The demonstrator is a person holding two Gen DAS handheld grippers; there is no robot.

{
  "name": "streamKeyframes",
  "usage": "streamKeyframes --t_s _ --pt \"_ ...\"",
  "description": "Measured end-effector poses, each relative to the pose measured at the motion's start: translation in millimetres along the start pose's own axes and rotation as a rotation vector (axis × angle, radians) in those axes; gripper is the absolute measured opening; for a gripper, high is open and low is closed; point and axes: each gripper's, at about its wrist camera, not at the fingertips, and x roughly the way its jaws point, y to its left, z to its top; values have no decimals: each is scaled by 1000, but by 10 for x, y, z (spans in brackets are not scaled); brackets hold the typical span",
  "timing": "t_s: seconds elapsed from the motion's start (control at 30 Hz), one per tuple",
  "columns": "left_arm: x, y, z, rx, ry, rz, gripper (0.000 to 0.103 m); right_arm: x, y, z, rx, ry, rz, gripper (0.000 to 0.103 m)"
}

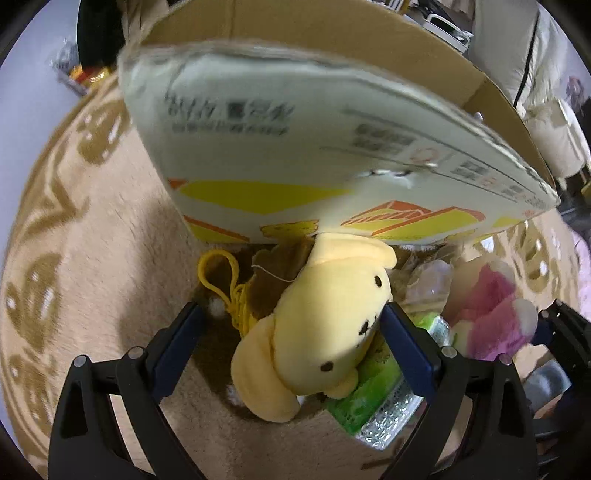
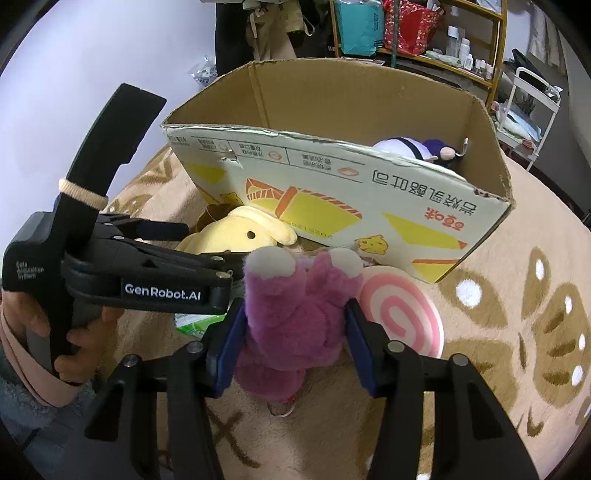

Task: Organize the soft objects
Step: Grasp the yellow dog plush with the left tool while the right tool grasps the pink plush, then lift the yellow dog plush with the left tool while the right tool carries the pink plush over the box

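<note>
Pink plush fills right gripper — yellow plush between left gripper's fingers.

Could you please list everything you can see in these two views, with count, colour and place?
yellow dog plush: one, pale yellow, on the blanket before the box, between the left jaws.
pink plush: one, magenta with white ears, between the right jaws, which press its sides.
swirl cushion: one, pink and white, right of the pink plush.
purple plush: one, purple and white, inside the box.
cardboard box: one, brown with white, yellow and orange print, open-topped.
green packet: one, green and silver, under the yellow dog plush.
blanket: one, tan with brown pattern, beneath everything.
shelf: one, yellow frame, behind.
left gripper: black, blue pads.
right gripper: black, blue pads.
</note>
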Motion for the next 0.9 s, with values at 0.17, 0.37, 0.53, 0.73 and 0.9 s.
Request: streamKeyframes --t_s 0.17,0.37,0.53,0.73,0.9 --pt "16 -19 -12 6 -7 3 92 34 4 3 -10 4 -12 56" --pt "31 -181 -20 32 -7 -20 68 62 86 -17 -18 7 -20 56" --pt "-59 -253 -74 43 -47 27 58 67 70 -32 -7 -2 -14 54" --pt "-246 -336 -123 60 -119 97 57 -2 45 -65 -5 -8 -14 52" --pt "-432 -185 -168 20 -158 133 57 -109 -20 -73 21 -35 -6 52"
